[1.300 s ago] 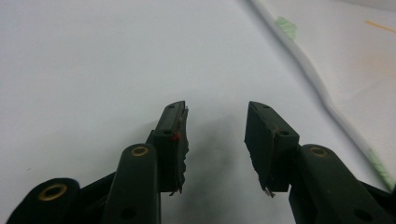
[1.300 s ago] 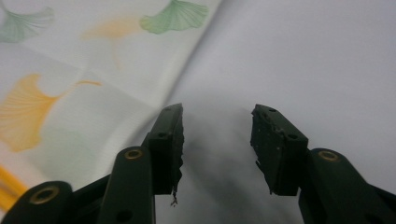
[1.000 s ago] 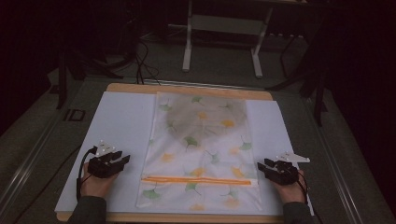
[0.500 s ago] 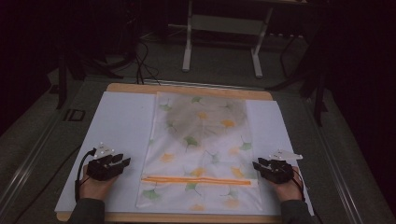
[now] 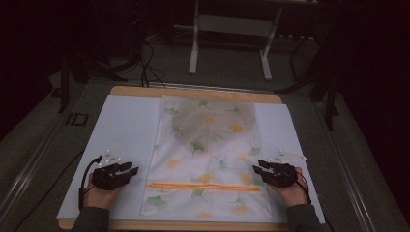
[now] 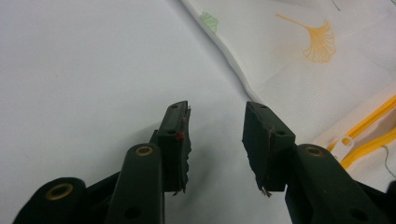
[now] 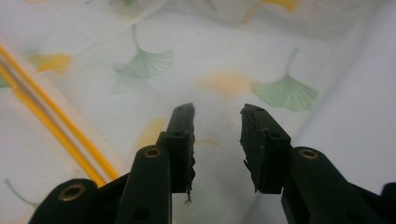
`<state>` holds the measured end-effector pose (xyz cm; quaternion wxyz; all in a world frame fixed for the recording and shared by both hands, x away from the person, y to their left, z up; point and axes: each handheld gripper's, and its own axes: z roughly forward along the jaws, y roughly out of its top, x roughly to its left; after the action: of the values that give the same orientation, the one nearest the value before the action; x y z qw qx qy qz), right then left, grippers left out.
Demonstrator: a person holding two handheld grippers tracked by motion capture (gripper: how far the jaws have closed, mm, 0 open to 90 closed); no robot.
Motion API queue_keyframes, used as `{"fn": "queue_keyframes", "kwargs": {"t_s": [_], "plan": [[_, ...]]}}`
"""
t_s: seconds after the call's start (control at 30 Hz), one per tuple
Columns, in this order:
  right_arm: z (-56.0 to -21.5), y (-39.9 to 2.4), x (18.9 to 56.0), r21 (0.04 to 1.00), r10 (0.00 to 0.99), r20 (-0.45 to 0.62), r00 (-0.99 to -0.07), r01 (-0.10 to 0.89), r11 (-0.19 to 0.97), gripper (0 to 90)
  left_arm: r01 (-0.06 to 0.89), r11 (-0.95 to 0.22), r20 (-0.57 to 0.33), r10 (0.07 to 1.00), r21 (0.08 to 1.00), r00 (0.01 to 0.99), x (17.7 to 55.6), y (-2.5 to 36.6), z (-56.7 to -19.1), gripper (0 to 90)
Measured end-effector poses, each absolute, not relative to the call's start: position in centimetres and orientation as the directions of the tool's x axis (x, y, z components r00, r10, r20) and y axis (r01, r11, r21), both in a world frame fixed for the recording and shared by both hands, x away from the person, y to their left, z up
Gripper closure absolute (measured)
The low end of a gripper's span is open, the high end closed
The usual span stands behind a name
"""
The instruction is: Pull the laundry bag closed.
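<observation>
Both grippers sit low at the near end of the table, one on each side of the ginkgo-print pillowcase (image 5: pixel 208 159).

- Left gripper (image 5: pixel 126 170): jaws parted by a moderate gap, nothing between them. It is over the white table cover (image 5: pixel 128 125), just beside the pillowcase's left edge — not touching the fabric as far as the left gripper view shows.
- Right gripper (image 5: pixel 260 166): jaws parted about the same, holding nothing. In the right gripper view its tips are above the fabric, just inside the right edge; contact can't be confirmed.
- Pillowcase: lies flat down the middle of the cover, long axis running away from the person. An orange zipper (image 5: pixel 203 186) crosses it near the near end, and its white pull tab (image 6: pixel 343 141) sits at the left edge, near the left jaws.

Risks, my read:
- Thin, flat fabric on a smooth sheet — a shallow pinch could take only the top layer or slip off.
- The left jaws could catch the table cover along with the edge and drag it.
- Uneven grabs on the two sides would skew or wrinkle the case.
- Closing on the pull tab rather than cloth might open the zipper.
</observation>
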<state>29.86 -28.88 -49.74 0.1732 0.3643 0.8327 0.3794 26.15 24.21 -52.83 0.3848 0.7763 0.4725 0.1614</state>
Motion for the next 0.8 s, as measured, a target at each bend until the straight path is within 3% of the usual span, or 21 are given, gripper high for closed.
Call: {"fn": "queue_keyframes", "kwargs": {"t_s": [0.8], "plan": [[-48.3,-19.9,29.5,0.731,0.466,0.001,-0.885,0.319,0.603,75.8,0.576,-0.285,-0.108,0.827,0.767,0.552,25.8,23.6,-52.4,61.6]]}}
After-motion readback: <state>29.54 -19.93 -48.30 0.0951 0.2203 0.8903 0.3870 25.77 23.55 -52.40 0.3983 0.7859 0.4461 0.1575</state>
